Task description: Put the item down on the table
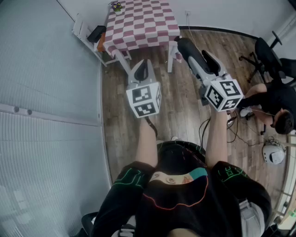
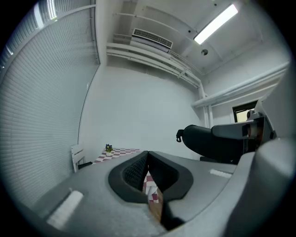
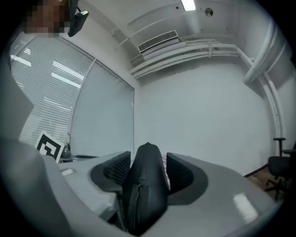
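My right gripper (image 1: 206, 67) is shut on a black zippered case (image 1: 190, 53), which sticks out forward past the jaws. In the right gripper view the case (image 3: 147, 185) stands upright, squeezed between both pads (image 3: 115, 172). From the left gripper view the case (image 2: 208, 141) hangs in the air to the right. My left gripper (image 1: 142, 68) is shut with nothing in it; its jaws (image 2: 148, 159) meet at the tips. Both grippers are held over the wooden floor, short of the table with a red-and-white checked cloth (image 1: 143, 23), which also shows far ahead as a table (image 2: 121, 151).
A small potted plant (image 1: 116, 6) stands at the table's far left corner. A white chair (image 1: 88, 32) with a dark object is left of the table. At the right are an office chair (image 1: 268, 55), a person low on the floor (image 1: 273, 104), cables (image 1: 231, 129) and a white helmet (image 1: 274, 153).
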The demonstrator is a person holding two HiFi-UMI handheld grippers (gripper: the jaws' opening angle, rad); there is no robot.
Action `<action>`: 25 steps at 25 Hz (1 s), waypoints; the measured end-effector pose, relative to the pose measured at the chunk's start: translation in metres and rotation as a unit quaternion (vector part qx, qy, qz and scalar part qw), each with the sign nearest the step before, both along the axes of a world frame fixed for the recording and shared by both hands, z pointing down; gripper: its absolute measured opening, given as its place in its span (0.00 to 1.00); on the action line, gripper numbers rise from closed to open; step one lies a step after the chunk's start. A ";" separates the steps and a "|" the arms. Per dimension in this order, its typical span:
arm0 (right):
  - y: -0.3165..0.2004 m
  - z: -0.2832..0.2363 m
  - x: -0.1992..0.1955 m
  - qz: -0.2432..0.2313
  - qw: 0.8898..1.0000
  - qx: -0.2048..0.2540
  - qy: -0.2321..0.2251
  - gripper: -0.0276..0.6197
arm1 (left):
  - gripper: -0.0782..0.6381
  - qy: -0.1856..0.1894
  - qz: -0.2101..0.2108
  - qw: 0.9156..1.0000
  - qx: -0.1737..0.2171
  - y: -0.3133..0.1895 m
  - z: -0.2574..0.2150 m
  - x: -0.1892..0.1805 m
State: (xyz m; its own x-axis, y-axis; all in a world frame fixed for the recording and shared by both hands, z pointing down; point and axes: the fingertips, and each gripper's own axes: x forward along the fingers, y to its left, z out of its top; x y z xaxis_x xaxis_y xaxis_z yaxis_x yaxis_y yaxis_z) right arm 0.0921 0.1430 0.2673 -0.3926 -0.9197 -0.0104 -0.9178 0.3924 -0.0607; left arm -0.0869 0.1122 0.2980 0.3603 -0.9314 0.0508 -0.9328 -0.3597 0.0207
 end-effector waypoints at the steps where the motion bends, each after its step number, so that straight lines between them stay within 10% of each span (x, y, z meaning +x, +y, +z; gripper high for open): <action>1: -0.001 -0.001 0.004 -0.001 1.000 0.002 -0.002 0.43 | 0.12 -0.001 -0.001 1.000 0.001 0.000 -0.001 0.003; 25: -0.049 -0.009 0.007 -0.036 0.998 0.008 -0.045 0.42 | 0.12 -0.017 -0.049 0.998 0.027 -0.024 -0.024 -0.012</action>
